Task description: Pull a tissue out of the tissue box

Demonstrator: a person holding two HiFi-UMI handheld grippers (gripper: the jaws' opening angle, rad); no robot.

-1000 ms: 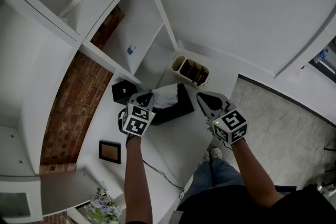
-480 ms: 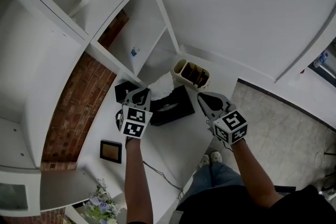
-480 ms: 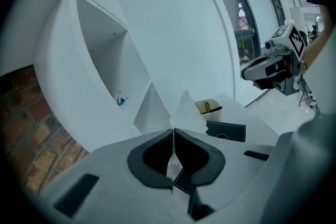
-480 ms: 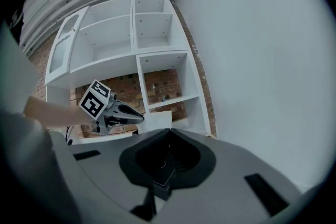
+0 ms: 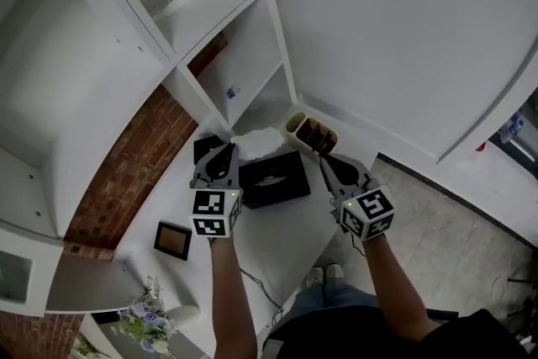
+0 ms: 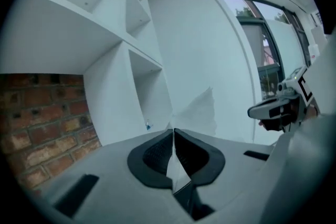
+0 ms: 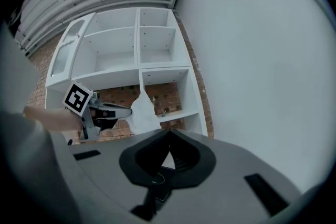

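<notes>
The black tissue box [image 5: 273, 179] lies on the white desk [image 5: 282, 240]. My left gripper [image 5: 227, 150] is raised over the box's left end and is shut on a white tissue [image 5: 256, 142], which spreads to the right of the jaws. In the left gripper view the tissue [image 6: 198, 111] fans out beyond the closed tips of that gripper [image 6: 174, 131], with a strip pinched between the pads. My right gripper [image 5: 324, 160] hovers right of the box, jaws together, holding nothing. The right gripper view shows the tissue [image 7: 143, 113] hanging from the left gripper [image 7: 123, 109]; its lower end is hidden behind the right gripper [image 7: 169, 135].
A beige compartment holder [image 5: 311, 127] stands behind the box, and a small black cube [image 5: 207, 149] sits at its left. A dark picture frame [image 5: 172, 240], flowers [image 5: 147, 324] and a cable [image 5: 261, 286] lie nearer me. White shelves [image 5: 227, 80] and a brick wall [image 5: 134, 155] rise at the left.
My left gripper has risen, drawing the tissue up from the box's slot. The right gripper has lifted a little beside the box.
</notes>
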